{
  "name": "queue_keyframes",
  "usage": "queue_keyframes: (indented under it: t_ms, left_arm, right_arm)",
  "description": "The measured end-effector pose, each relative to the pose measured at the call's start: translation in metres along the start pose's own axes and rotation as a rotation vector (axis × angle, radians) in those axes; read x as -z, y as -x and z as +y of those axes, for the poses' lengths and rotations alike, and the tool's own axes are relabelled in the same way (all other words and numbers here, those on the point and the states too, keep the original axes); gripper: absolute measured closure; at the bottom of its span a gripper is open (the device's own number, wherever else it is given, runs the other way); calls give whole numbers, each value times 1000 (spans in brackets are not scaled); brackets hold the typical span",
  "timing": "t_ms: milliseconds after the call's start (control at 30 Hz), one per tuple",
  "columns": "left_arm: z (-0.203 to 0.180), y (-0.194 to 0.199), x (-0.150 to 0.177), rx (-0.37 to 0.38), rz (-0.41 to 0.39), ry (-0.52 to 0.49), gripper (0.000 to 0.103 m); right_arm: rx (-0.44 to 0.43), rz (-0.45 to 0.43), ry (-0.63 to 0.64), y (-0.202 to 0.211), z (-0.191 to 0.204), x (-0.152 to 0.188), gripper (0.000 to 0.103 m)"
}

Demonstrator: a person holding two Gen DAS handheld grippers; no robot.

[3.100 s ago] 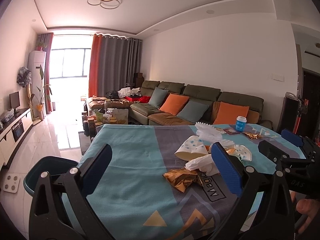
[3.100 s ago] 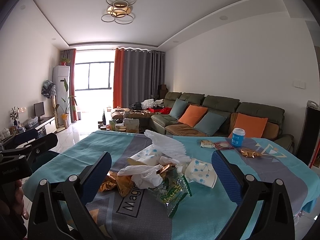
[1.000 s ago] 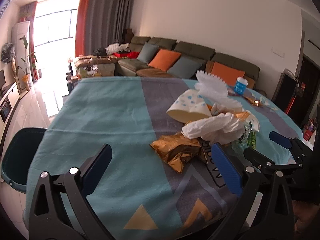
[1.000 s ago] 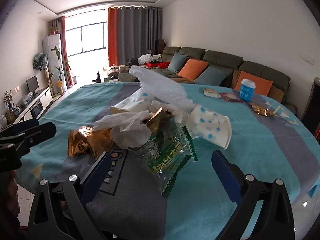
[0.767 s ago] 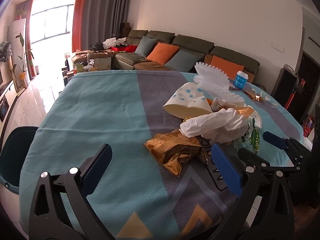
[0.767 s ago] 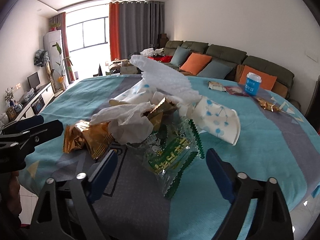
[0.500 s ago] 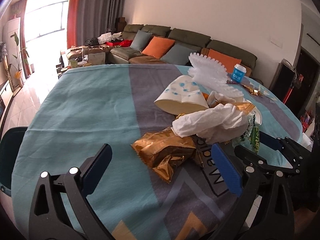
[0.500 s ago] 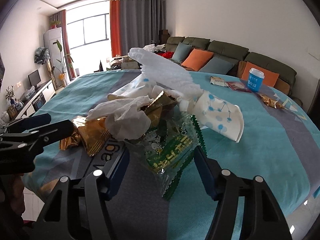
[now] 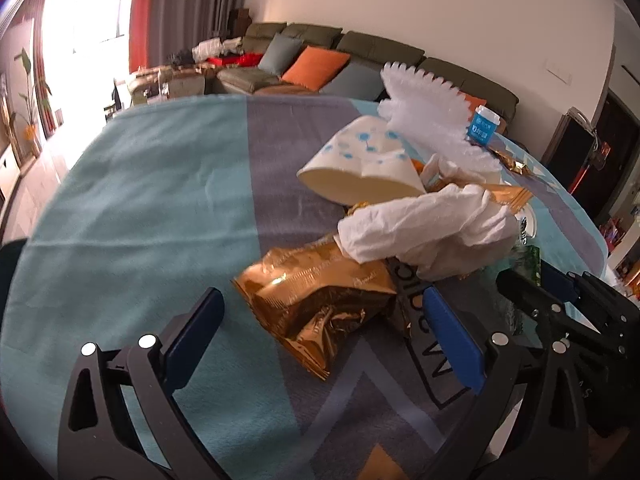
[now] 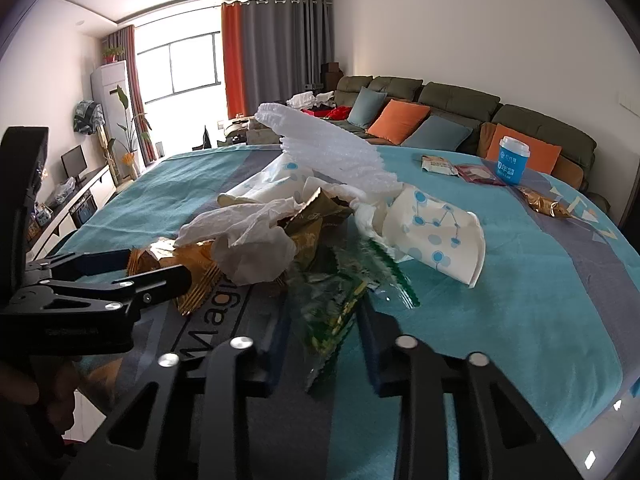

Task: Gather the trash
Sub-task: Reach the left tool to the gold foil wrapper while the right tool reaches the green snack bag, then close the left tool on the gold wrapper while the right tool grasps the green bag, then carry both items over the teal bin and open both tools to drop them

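Observation:
A heap of trash lies mid-table: a gold foil bag [image 9: 316,300], a white crumpled tissue [image 9: 424,232], paper cups [image 9: 360,168], white foam netting [image 9: 424,100] and a green clear wrapper [image 10: 332,300]. My left gripper [image 9: 320,332] is open, its fingers on either side of the gold foil bag's near end. It also shows in the right wrist view [image 10: 132,276]. My right gripper [image 10: 324,332] has its jaws nearly together around the green wrapper's near end. A second spotted cup [image 10: 436,236] lies right of the heap.
The table has a teal and grey cloth [image 9: 152,208]. A blue-labelled cup [image 10: 512,160], small packets [image 10: 440,166] and a gold wrapper [image 10: 544,204] lie at the far right. A green sofa with orange cushions [image 10: 400,120] stands behind.
Both grippers have moved in and down to the heap. The right jaws have closed from wide open onto the green wrapper. The left jaws stay open around the gold bag.

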State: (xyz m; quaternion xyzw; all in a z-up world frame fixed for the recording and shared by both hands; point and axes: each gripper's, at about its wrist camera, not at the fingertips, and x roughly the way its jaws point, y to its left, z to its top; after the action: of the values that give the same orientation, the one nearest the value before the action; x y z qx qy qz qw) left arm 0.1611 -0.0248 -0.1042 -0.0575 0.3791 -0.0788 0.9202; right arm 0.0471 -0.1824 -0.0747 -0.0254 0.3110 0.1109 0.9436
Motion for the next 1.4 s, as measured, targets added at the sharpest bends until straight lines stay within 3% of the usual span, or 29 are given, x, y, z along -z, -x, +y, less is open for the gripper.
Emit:
queue_keyframes:
  t_ms: [167, 333, 533, 833, 1400]
  left_arm:
    - [0, -2, 1, -10, -8, -7, 6]
    - [1, 0, 4, -33, -14, -25, 28]
    - [1, 3, 8, -17, -30, -48, 41]
    - [17, 23, 10, 0, -62, 0, 57]
    - [77, 97, 14, -143, -226, 91, 58]
  right_arm:
    - [0, 2, -2, 3, -1, 1, 81]
    - [3, 5, -1, 6, -2, 2, 82]
    - [4, 2, 8, 12, 1, 3, 82]
    - [-26, -45, 38, 30, 12, 1, 83]
    - [-140, -190, 135, 55, 59, -36, 83]
